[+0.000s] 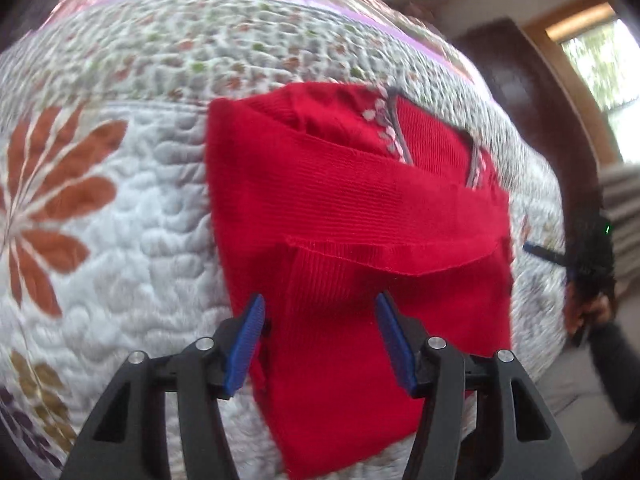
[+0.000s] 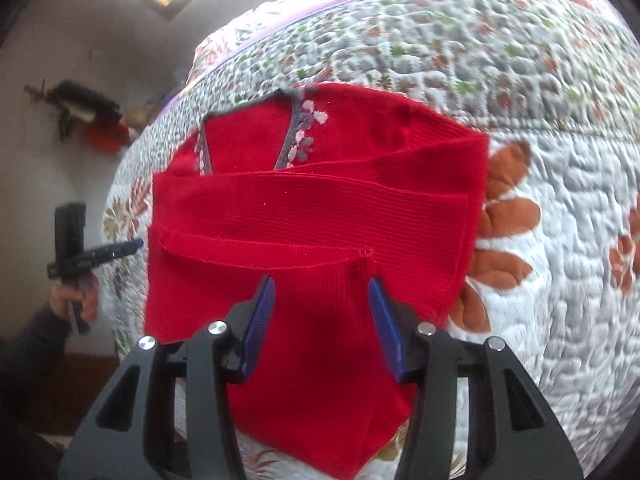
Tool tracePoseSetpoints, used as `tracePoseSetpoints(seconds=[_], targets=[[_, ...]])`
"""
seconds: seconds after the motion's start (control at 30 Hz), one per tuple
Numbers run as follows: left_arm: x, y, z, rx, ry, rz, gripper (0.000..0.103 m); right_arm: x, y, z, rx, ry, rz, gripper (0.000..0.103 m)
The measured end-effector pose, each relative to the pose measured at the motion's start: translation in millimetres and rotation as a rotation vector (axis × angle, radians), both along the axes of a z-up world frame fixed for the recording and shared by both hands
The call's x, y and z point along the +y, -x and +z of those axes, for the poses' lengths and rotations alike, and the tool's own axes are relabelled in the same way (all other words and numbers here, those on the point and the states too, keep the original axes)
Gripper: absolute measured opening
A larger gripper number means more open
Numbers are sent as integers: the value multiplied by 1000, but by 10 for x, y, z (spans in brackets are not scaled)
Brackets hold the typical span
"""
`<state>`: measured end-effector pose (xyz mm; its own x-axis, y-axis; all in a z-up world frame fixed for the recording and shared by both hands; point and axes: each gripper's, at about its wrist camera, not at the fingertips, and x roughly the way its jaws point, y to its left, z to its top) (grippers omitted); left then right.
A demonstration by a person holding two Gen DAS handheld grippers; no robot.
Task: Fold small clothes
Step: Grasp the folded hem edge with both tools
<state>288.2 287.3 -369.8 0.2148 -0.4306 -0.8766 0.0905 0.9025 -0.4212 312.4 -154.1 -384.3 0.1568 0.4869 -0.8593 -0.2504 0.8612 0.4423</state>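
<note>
A red knit sweater lies on a quilted bedspread printed with large rust-coloured flowers and small green and red sprigs. The sweater is partly folded: both sleeves are drawn across the chest, one overlapping the other in a flat band, and the hem end points toward the cameras. Its neckline has a grey trim with small pale flower embroidery, visible at the far end of the garment.

In the left wrist view, the left gripper hovers over the lower body of the sweater, its blue fingers spread wide apart with nothing between them. Whether the tips touch the fabric cannot be told. At the right edge of this view the right gripper appears small, beside the sweater's far side over the bed's edge, held by a hand in a dark sleeve.

In the right wrist view, the right gripper likewise hangs above the hem half of the sweater, its blue fingers parted and empty. The left gripper shows at the left edge, just off the sweater's side, gripped by a hand.

Beyond the bedspread a pale wall carries a dark ornament, and a window with a wooden frame shows in the left wrist view.
</note>
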Motion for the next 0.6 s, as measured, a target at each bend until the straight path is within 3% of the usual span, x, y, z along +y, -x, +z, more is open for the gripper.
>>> tracePoseSetpoints(seconds=[0.13,0.33,0.37,0.43,0.6], targets=[[-25,-91,-144,-11,-43,-59,59,38,-19,-133,-16,24,38,50],[26,20,-177,-48,-40,-109,56,87,-19,-298,-5,3,64,51],[33,43,-159,-55,-51,-119,52,135,-44,-328,0,5,67,51],[-15,48,-154,-54,-73,-138,26,188,-50,-379,3,11,67,48],[-94,-22,-73,-70,-112,-172,6,174,-65,-384,11,-7,54,38]])
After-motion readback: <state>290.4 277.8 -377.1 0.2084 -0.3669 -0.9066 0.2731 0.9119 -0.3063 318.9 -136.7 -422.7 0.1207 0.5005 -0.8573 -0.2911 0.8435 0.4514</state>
